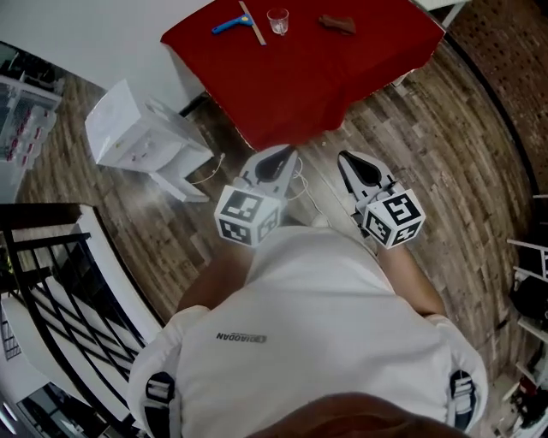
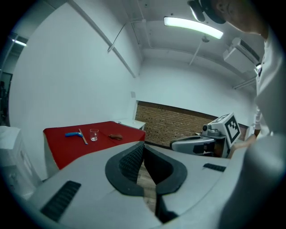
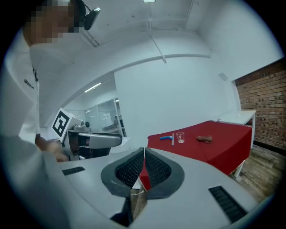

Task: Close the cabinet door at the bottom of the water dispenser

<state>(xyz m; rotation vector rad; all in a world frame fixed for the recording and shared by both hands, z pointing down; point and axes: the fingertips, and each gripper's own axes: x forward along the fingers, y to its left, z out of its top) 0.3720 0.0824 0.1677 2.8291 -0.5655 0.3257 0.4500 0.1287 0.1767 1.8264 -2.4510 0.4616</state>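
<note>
The white water dispenser (image 1: 141, 135) stands on the wooden floor at the left of the head view, seen from above; whether its bottom door is open I cannot tell. Both grippers are held close to the person's body, well apart from it. My left gripper (image 1: 279, 159) (image 2: 144, 146) is shut with nothing between its pads. My right gripper (image 1: 353, 162) (image 3: 144, 150) is also shut and holds nothing. Each gripper shows in the other's view: the right gripper (image 2: 201, 143) and the left gripper (image 3: 94, 141). Both point toward the red table (image 1: 342, 77).
The red-clothed table carries a blue-handled tool (image 1: 233, 23), a small glass (image 1: 277, 20) and a brown object (image 1: 336, 24). A black railing (image 1: 60, 291) runs at the lower left. Brick wall (image 2: 178, 125) and shelves (image 1: 531, 291) lie to the right. A thin cord (image 1: 214, 175) trails on the floor.
</note>
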